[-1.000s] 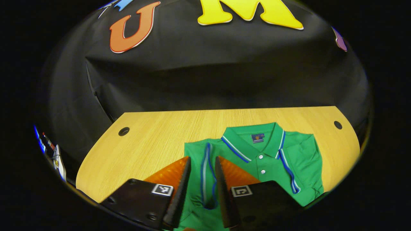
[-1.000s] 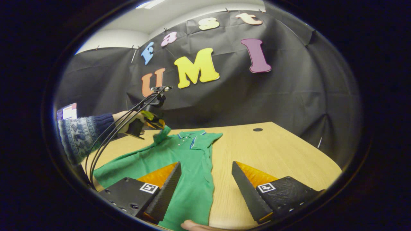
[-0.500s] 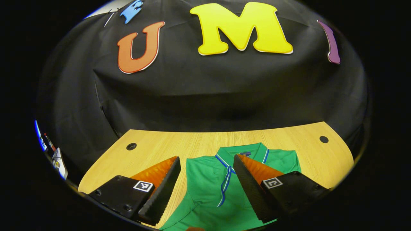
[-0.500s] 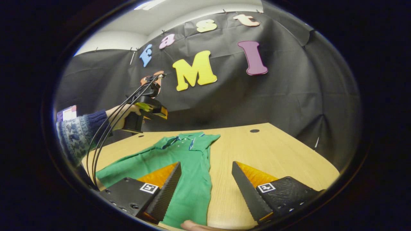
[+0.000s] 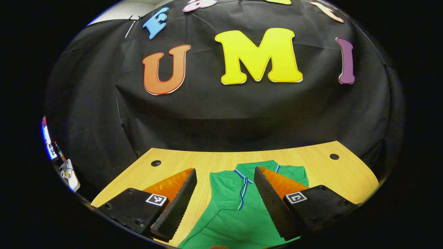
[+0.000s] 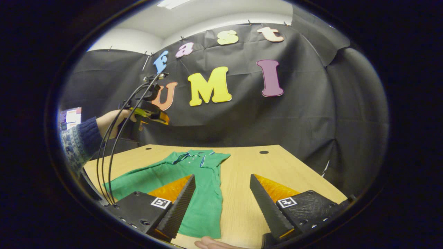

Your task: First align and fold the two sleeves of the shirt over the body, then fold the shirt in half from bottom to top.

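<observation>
Shirt [image 5: 238, 211] lies flat on my counter [image 5: 193, 162], collar at 12 o'clock. My left tongs [image 5: 225, 197] are spread wide above it, nothing gripped. My right tongs [image 6: 221, 204] are also wide, empty, shirt [image 6: 193, 183] toward 10 o'clock of them.

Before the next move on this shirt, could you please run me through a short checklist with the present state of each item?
1. Left gripper free of cloth: ok, open above the shirt.
2. Right gripper free of cloth: ok, open, nothing between its fingers.
3. Sleeves folded over the body: ok, as far as both views show; blue-trimmed cuffs lie on the chest near the collar.
4. Bottom hem reachable: cannot tell from the left gripper view; in the right gripper view it lies flat near the table edge.
5. Bottom-to-top fold done: not ok, the shirt lies full length.
</observation>
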### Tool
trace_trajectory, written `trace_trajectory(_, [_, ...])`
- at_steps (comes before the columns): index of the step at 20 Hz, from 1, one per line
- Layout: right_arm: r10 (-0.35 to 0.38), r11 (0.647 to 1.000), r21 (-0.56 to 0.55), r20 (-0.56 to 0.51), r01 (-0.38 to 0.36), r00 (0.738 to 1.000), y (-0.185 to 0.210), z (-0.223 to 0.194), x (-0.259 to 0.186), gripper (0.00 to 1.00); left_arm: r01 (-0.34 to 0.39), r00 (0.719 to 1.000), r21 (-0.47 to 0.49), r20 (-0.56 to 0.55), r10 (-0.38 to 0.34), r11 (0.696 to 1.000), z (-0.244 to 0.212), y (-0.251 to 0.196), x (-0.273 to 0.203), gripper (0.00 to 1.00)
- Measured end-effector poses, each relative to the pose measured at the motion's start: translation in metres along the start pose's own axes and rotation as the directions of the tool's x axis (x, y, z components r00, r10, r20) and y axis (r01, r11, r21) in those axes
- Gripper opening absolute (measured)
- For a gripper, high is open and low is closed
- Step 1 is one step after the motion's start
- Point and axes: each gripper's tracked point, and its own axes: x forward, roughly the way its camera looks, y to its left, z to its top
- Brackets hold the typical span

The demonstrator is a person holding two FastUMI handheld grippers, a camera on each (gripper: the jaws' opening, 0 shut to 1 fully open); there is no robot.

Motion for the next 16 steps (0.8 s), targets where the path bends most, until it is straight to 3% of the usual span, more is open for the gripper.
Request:
trace_trajectory(2, [-0.028,1.0,-0.005,0.007,0.028,1.0,-0.002,0.001,-0.014,0.91,0.024,1.0,-0.005,0.016,-0.024,1.0,-0.002,-0.001,-0.028,1.0])
trace_trajectory(3, [-0.033,0.999,-0.004,0.014,0.033,0.999,0.0,0.003,-0.02,0.95,0.028,0.999,-0.003,0.023,-0.028,1.0,-0.003,0.001,-0.042,1.0])
trace_trajectory(5, [-0.042,0.999,-0.01,0.025,0.042,0.999,0.0,0.006,-0.03,0.96,0.009,1.0,-0.008,0.011,-0.009,1.0,-0.018,0.011,-0.07,1.0])
trace_trajectory(12, [-0.031,0.999,-0.027,-0.004,0.03,1.0,0.021,0.001,-0.034,0.96,0.096,0.993,-0.064,0.073,-0.091,0.993,-0.07,0.015,-0.151,1.0])
trace_trajectory(16, [-0.065,0.996,-0.057,0.02,0.066,0.998,0.026,0.001,-0.037,0.96,0.089,0.993,-0.09,0.084,-0.081,0.992,-0.104,0.036,-0.179,1.0])
